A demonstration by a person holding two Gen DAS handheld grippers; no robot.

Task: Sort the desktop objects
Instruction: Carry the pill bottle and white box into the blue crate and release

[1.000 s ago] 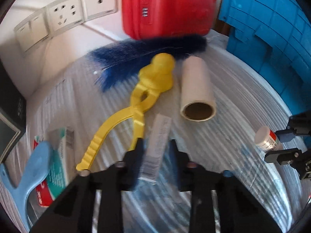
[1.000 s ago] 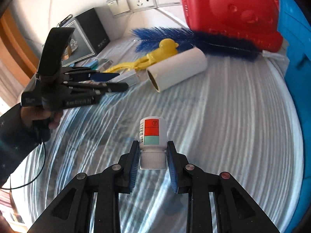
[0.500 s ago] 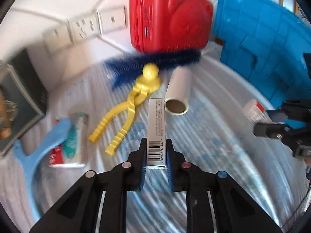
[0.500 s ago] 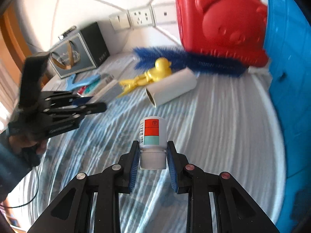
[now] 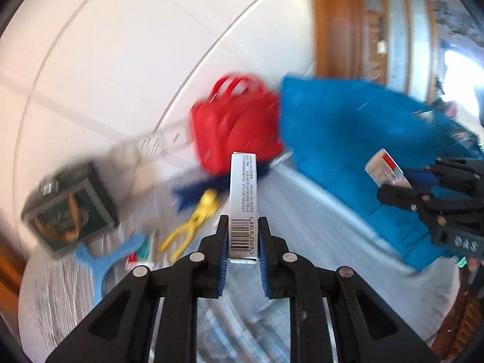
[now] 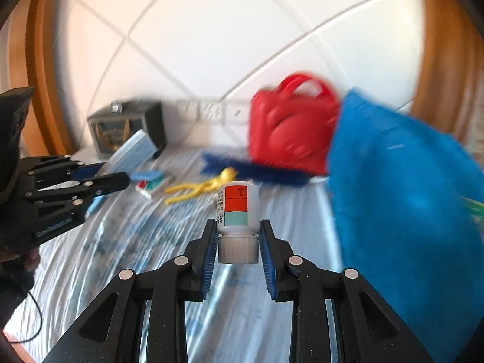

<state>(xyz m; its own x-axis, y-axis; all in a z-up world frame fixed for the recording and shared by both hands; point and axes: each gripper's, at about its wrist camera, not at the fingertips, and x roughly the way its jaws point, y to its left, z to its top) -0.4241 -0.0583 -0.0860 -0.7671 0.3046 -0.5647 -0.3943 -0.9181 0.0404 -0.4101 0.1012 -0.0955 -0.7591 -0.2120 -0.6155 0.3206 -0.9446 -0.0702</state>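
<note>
Here, a narrow silver box (image 5: 243,202) with a barcode is clamped upright between the fingers of the left gripper (image 5: 243,252), above the table (image 5: 317,211). A white bottle (image 6: 238,211) is gripped at its cap by the right gripper (image 6: 238,245), raised above the table, with the blue bag (image 6: 402,199) alongside.

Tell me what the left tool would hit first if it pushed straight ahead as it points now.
Probably the red case: the left tool, shut on the slim box, aims the box's far end at it. Blur hides the depth, and the blue brush lies lower.
</note>
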